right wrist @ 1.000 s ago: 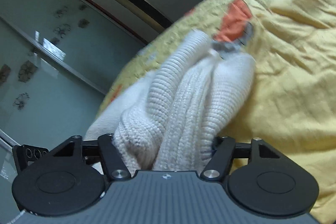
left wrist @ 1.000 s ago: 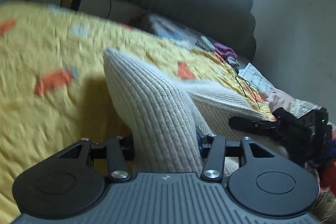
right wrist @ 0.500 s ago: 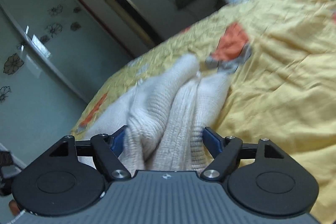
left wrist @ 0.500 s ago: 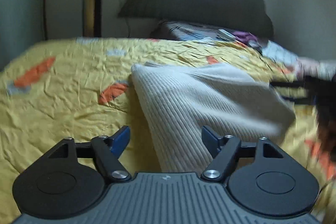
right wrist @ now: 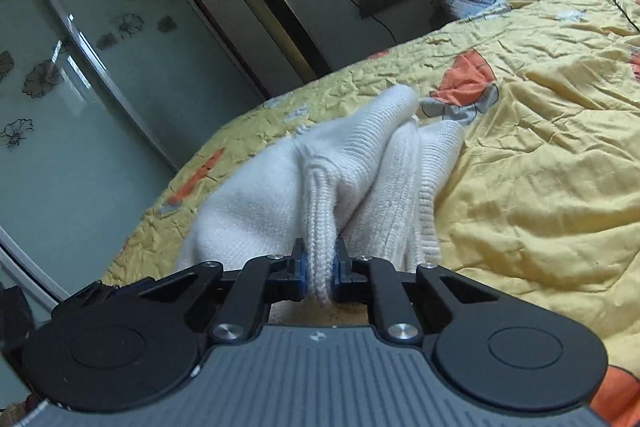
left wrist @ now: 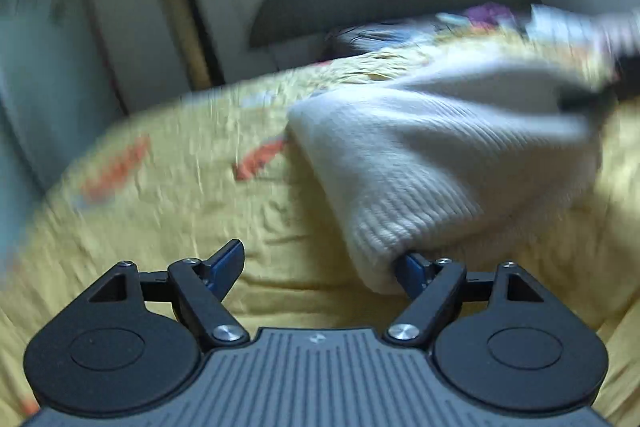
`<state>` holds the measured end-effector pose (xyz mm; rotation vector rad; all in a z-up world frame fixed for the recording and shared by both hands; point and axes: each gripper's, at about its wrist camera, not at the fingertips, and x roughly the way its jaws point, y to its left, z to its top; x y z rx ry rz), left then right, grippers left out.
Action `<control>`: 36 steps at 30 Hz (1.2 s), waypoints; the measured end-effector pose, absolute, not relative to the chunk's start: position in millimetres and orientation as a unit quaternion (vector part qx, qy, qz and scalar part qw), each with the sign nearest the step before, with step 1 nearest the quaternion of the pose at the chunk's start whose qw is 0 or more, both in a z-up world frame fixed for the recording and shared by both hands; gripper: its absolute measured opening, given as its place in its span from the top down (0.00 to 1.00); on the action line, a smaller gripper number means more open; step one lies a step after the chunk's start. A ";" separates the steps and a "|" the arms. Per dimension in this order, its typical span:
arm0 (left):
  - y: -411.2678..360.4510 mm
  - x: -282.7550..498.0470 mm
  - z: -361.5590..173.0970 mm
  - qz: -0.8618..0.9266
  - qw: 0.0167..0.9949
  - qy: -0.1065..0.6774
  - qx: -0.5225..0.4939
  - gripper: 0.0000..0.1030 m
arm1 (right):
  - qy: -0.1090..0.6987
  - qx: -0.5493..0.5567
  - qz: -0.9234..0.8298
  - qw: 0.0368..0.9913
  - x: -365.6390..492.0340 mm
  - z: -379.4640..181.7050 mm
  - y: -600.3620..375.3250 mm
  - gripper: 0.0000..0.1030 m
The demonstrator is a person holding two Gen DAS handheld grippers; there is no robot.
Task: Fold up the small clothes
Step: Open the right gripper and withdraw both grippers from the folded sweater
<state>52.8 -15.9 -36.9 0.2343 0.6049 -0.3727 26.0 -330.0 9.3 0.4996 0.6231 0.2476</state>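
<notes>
Just off the left hand-held gripper (left wrist: 320,267), toward its right finger, lies the cream knit garment (left wrist: 440,163) on the yellow bed (left wrist: 160,207), jaws just spread, nothing pinched. Further right, the right hand-held gripper (right wrist: 319,269) has just clamped a knit fold, so it's nearer.

Left view motion-blurred, bedspread (left wrist: 168,195) smeared, sweater's (left wrist: 440,163) far end indistinct

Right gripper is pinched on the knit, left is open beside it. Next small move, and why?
Probably slide the left gripper sideways so the near corner of the cream knit garment sits between its fingers, then close. The right gripper is clamped on a bunched ridge of it, while the left jaws stand wide with the corner against only one finger. Both need hold to lift and fold over the yellow bedspread.
</notes>
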 end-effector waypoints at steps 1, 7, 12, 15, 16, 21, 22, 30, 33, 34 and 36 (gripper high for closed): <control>-8.2 59.1 -38.1 -0.182 0.929 0.310 0.085 0.22 | 0.305 0.230 0.113 0.917 23.3 9.3 -327.2 0.85; -20.8 35.2 -34.3 -0.164 0.932 0.295 0.131 0.24 | 0.333 0.234 0.093 0.909 23.0 -17.2 -330.0 0.86; -27.2 17.8 -10.5 -0.199 0.936 0.273 0.095 0.23 | 0.300 0.159 0.055 0.939 5.2 4.0 -309.4 0.66; -40.3 30.4 -7.0 -0.200 0.933 0.294 0.060 0.23 | 0.317 0.138 0.034 0.938 8.8 -5.5 -303.4 0.64; -45.4 35.5 -10.1 -0.191 0.930 0.309 0.055 0.23 | 0.312 0.133 0.026 0.941 6.2 -4.5 -299.7 0.64; -59.7 44.8 -30.8 -0.164 0.919 0.357 0.038 0.23 | 0.293 0.040 -0.011 0.955 -4.9 -0.7 -267.7 0.19; -59.5 42.3 -32.6 -0.163 0.918 0.359 0.035 0.23 | 0.307 0.015 -0.027 0.951 -0.8 -7.7 -264.3 0.18; -61.1 35.1 -39.1 -0.140 0.915 0.376 0.034 0.23 | 0.303 0.029 -0.051 0.951 -15.2 -4.0 -259.1 0.00; -60.2 32.7 -40.3 -0.131 0.916 0.378 0.035 0.23 | 0.325 0.023 -0.054 0.944 -15.7 -13.4 -251.8 0.00; -60.1 32.0 -41.2 -0.127 0.916 0.379 0.037 0.23 | 0.327 0.025 -0.050 0.943 -17.6 -15.5 -250.0 0.00; -58.7 31.4 -43.2 -0.121 0.914 0.385 0.036 0.23 | 0.333 0.030 -0.043 0.942 -20.6 -17.9 -247.6 0.00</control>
